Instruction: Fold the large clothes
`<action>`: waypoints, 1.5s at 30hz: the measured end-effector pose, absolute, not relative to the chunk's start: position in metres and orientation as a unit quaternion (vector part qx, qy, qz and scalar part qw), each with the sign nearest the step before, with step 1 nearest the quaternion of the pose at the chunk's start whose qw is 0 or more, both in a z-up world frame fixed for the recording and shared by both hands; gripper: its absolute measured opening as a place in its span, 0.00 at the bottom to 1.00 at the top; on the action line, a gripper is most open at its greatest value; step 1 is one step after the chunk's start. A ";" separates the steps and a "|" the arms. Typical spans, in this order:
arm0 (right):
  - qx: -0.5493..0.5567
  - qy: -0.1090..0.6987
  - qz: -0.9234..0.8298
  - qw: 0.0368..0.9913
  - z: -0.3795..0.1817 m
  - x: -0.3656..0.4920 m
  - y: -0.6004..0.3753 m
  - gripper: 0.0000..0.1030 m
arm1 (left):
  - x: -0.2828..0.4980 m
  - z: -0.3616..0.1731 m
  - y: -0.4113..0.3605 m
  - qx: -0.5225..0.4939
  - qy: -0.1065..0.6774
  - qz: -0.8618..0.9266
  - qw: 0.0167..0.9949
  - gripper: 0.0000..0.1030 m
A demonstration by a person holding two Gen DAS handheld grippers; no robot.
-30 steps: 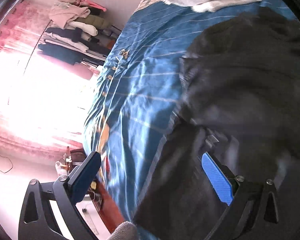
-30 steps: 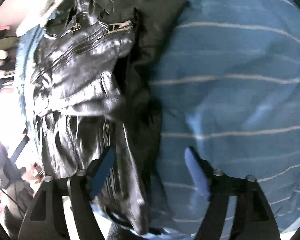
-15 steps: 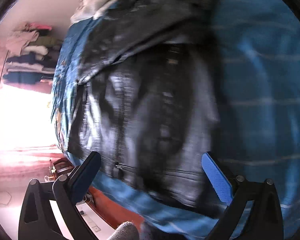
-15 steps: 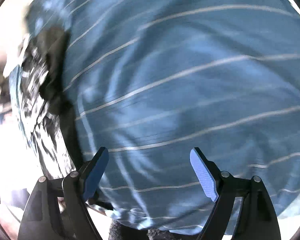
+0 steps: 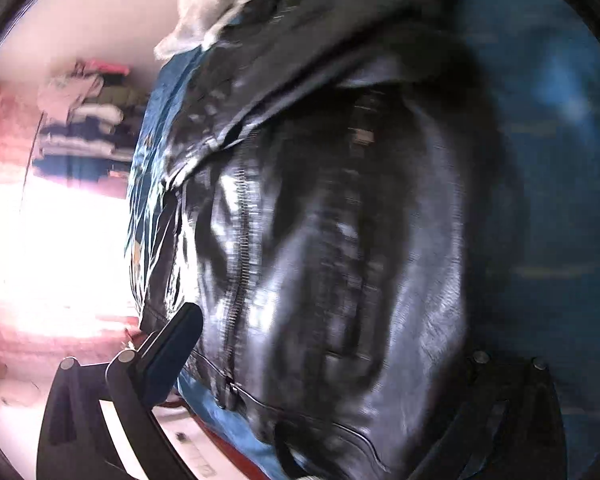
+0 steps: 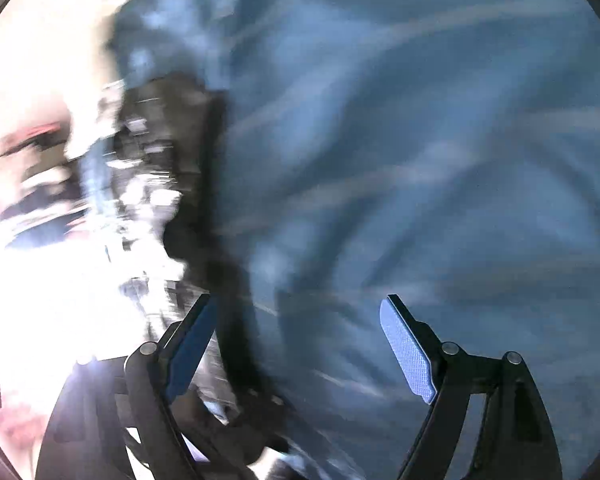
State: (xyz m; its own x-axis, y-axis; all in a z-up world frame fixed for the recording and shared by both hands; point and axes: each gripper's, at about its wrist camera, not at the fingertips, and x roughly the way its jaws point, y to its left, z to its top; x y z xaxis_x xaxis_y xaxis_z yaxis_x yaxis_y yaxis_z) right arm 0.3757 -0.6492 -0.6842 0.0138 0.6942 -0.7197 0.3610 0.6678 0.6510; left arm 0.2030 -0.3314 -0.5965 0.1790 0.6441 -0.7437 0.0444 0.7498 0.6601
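The left gripper (image 5: 324, 344) is seen with its dark blue-padded left finger (image 5: 176, 344) low at the hem of the glossy black leather jacket with a metal zip (image 5: 320, 240); the right finger is hidden in dark blur over the leather, so whether the jaws are wide or closed on anything cannot be told. The right gripper (image 6: 300, 348) is held wide and empty, its blue textured pads (image 6: 408, 356) over bare bedding, with the jacket (image 6: 168, 184) lying at its left side, close by one finger. The jacket is spread on the bed, zip line running away from the left camera, collar end at the far side. Both views are heavily motion-blurred. It is judged that a fold is being set up: the hem corners should be gripped through both layers, lifted evenly and carried toward the collar, since stiff, slick leather is likely to slide or spring back. The surface is a blue bedspread with thin pale stripes (image 6: 440, 160), wrinkled. Beyond the jacket a pale fuzzy fabric item (image 5: 216, 4) is noted, then stacked folded clothes (image 5: 88, 116) against a white wall, and an overexposed window with pink curtains (image 5: 4, 128).
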 end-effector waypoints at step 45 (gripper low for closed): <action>0.383 0.671 0.172 0.611 -0.562 0.513 -0.291 0.16 | 0.225 -0.480 -0.036 -0.112 0.630 0.068 0.766 0.16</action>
